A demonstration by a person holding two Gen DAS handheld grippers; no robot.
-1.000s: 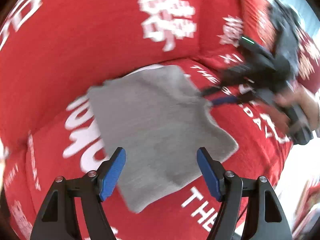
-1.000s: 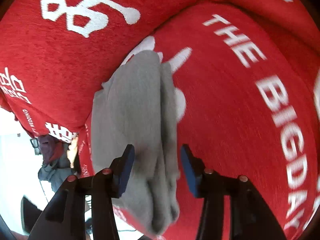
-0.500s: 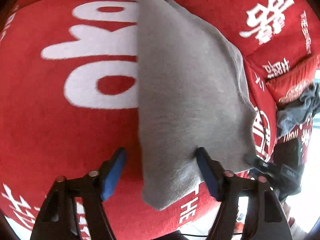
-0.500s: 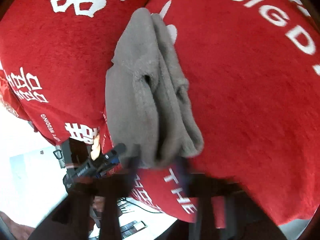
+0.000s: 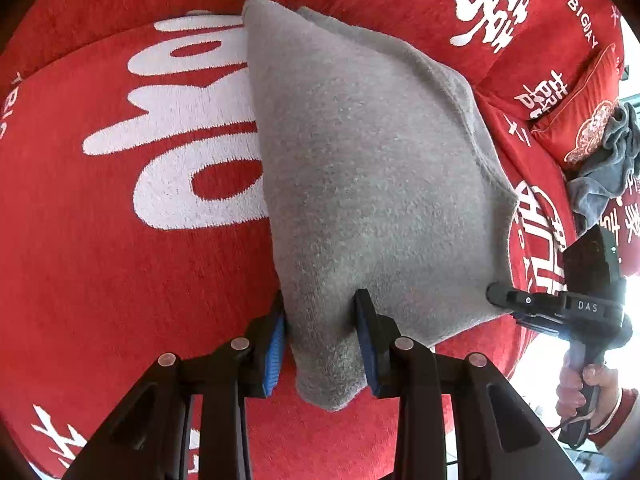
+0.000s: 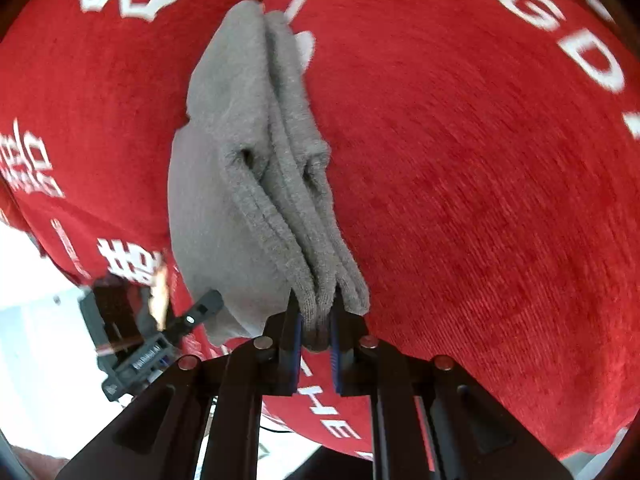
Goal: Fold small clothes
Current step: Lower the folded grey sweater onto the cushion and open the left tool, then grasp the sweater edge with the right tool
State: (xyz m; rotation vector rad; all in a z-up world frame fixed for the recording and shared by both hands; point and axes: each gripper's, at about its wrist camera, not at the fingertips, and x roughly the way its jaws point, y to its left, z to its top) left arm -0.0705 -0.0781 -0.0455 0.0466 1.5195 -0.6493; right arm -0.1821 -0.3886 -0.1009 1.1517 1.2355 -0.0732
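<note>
Both grippers have closed since a moment ago: the left gripper (image 5: 322,336) now pinches one near corner of the folded grey garment (image 5: 376,184), the right gripper (image 6: 316,332) clamps its stacked edges, seemingly to lift it off the red sofa cover (image 5: 120,260) together.

Both closed in since earlier: left gripper (image 5: 320,336) now pinches grey cloth (image 5: 372,168) corner, right gripper (image 6: 316,328) clamps its folded edge.
</note>
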